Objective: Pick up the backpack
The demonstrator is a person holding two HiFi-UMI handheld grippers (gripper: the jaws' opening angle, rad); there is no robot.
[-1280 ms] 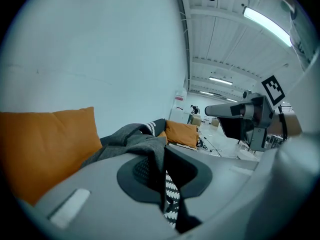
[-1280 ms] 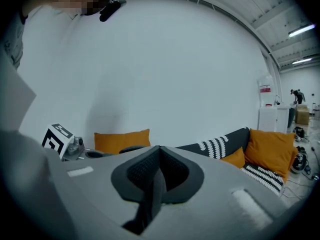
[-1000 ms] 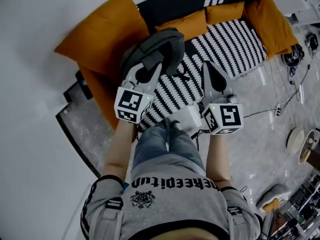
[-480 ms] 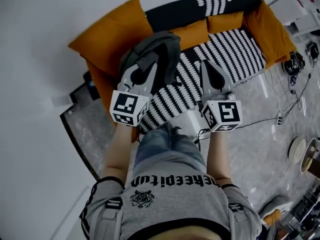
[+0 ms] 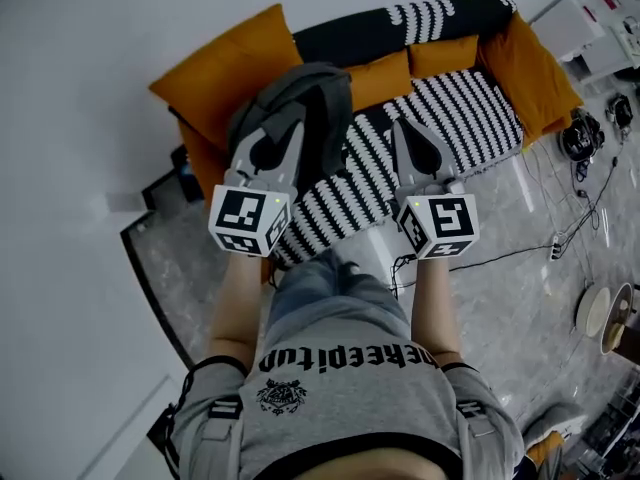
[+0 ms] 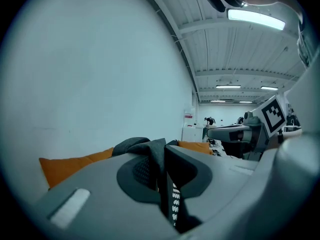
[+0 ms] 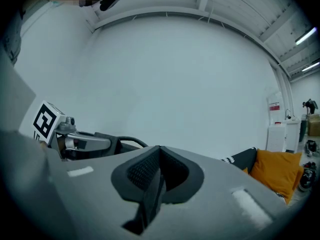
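Where the bag is: we've got the backpack [image 5: 318, 96] at about 12 o'clock in the head view. It's a dark grey slumped bundle over the left end of the sofa [image 5: 350, 30]. The big orange cushion [image 5: 225, 73] is at its 9 o'clock and the striped cover [image 5: 450, 103] at its 3 o'clock.

Left gripper: the left gripper [image 5: 287, 123] has its jaws drawn almost together on a fold of the bag's grey fabric. In the left gripper view that fold runs straight down between the pads.

Right gripper: the right gripper [image 5: 405, 133] sits at 1 o'clock with its jaws pressed together on nothing. It's over the striped cover and apart from the bag.

How it will handle: we read it as soft and floppy, so it will sag and swing from wherever it's pinched. The cloth looks matte and grippy, not fragile. Its weight is a guess, though it droops as if lightly filled.

Where to take hold: we'd go for a top handle or strap webbing. A doubled fold high on the bag is next best, since a single thin layer could creep out of the pads.

Hidden: the gripper covers the bag's lower part, so we can't tell whether it rests on the seat or hangs clear.

Hard to make out: we can't say whether the pinched piece is handle, strap or flap. No zips or buckles show. The right gripper view gives us mostly bare wall [image 7: 175, 74].
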